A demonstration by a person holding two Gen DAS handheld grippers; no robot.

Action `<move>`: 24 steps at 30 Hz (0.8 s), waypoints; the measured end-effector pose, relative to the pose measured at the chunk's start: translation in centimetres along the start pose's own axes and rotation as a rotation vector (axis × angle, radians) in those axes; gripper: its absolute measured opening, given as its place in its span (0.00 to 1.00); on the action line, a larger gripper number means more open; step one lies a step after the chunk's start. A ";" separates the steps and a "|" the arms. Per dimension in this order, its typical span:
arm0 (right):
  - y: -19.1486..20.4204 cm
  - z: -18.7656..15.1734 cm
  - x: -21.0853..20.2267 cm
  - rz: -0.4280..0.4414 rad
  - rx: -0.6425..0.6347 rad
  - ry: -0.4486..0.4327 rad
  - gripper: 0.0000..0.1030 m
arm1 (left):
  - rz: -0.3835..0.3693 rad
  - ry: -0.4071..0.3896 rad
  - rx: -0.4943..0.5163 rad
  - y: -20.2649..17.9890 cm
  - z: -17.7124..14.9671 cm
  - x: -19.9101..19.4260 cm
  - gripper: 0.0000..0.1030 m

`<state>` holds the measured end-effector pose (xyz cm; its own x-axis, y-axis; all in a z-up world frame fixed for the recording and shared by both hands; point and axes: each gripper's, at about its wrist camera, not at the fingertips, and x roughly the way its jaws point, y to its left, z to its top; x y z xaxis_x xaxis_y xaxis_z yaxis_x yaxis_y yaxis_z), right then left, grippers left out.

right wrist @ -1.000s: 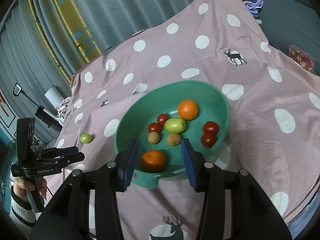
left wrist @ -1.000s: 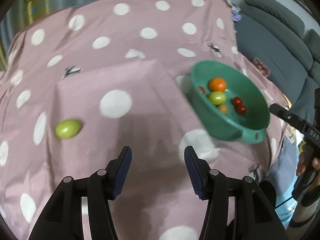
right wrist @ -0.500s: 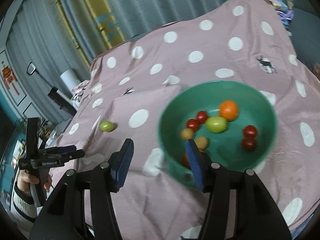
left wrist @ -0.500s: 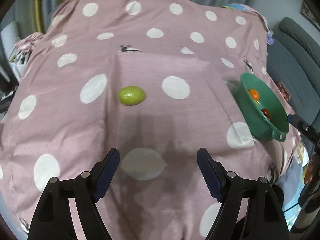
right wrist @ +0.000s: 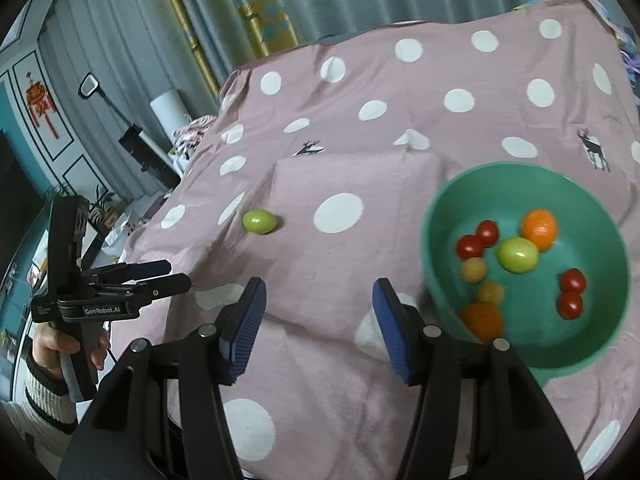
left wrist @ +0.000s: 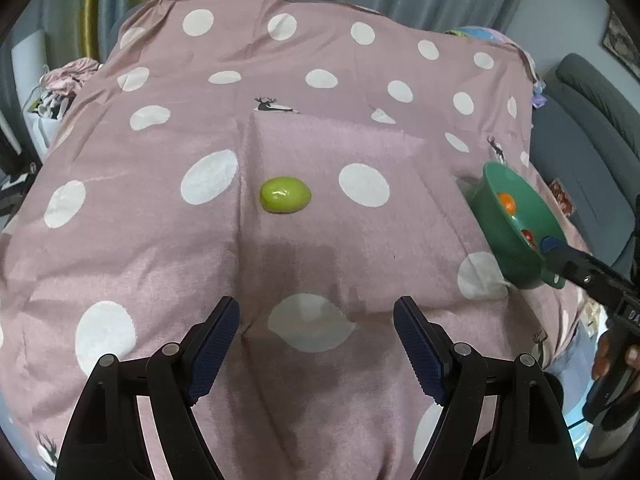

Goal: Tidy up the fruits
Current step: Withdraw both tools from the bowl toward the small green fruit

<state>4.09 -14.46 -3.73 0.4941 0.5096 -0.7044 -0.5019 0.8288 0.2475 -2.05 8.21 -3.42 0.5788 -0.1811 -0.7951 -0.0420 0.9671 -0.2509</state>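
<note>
green fruit [left wrist: 285,194] alone on dotted cloth [left wrist: 360,128].

Left wrist view: fisheye, rides behind the left gripper [left wrist: 316,336], looks steeply down and forward over the cloth [left wrist: 160,240], near it; lime [left wrist: 285,194] straight ahead, bowl [left wrist: 516,256] at the right edge, right gripper [left wrist: 550,245] entering from the right.
Right wrist view: fisheye, behind the right gripper [right wrist: 318,322], tilted down, close over the cloth [right wrist: 340,280]; bowl [right wrist: 440,216] near on the right, lime [right wrist: 259,221] further left, left gripper [right wrist: 170,273] at the far left.
Shared: cloth, lime, bowl; each view catches the other gripper.
</note>
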 end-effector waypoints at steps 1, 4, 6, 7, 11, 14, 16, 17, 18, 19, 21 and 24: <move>0.3 0.1 0.3 0.003 -0.005 0.006 0.55 | -0.004 -0.001 -0.004 0.1 0.0 0.0 0.77; 1.1 0.3 1.4 0.009 -0.022 0.026 0.55 | -0.036 -0.005 -0.024 0.7 -0.1 0.0 0.77; 1.5 0.4 2.0 0.012 -0.031 0.039 0.55 | -0.055 -0.007 -0.032 0.9 -0.1 0.0 0.77; 1.7 0.5 2.5 0.014 -0.036 0.047 0.55 | -0.056 -0.008 -0.034 0.9 -0.1 0.0 0.77; 2.5 0.6 3.8 0.019 -0.055 0.071 0.54 | -0.078 -0.012 -0.039 1.1 0.1 0.3 0.77; 3.0 0.8 5.0 0.024 -0.073 0.089 0.55 | -0.086 -0.013 -0.036 1.2 0.5 0.7 0.77; 3.4 1.0 5.8 0.027 -0.088 0.101 0.54 | -0.090 -0.014 -0.031 1.3 0.9 1.0 0.77; 3.6 1.1 6.3 0.027 -0.101 0.108 0.55 | -0.094 -0.016 -0.029 1.3 1.2 1.2 0.77; 3.8 1.3 6.7 0.029 -0.110 0.113 0.55 | -0.098 -0.018 -0.027 1.4 1.5 1.4 0.77; 4.0 1.4 7.1 0.031 -0.120 0.118 0.55 | -0.101 -0.021 -0.026 1.5 1.7 1.5 0.77; 4.4 1.8 8.1 0.036 -0.140 0.129 0.54 | -0.097 -0.029 -0.024 1.7 2.4 1.9 0.77; 4.8 2.3 9.4 0.049 -0.161 0.142 0.54 | -0.113 -0.034 -0.028 2.2 3.3 2.5 0.77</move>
<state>7.90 -5.16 -7.63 0.3666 0.5014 -0.7837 -0.6355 0.7502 0.1827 1.94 10.49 -4.15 0.6082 -0.2818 -0.7421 0.0023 0.9355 -0.3534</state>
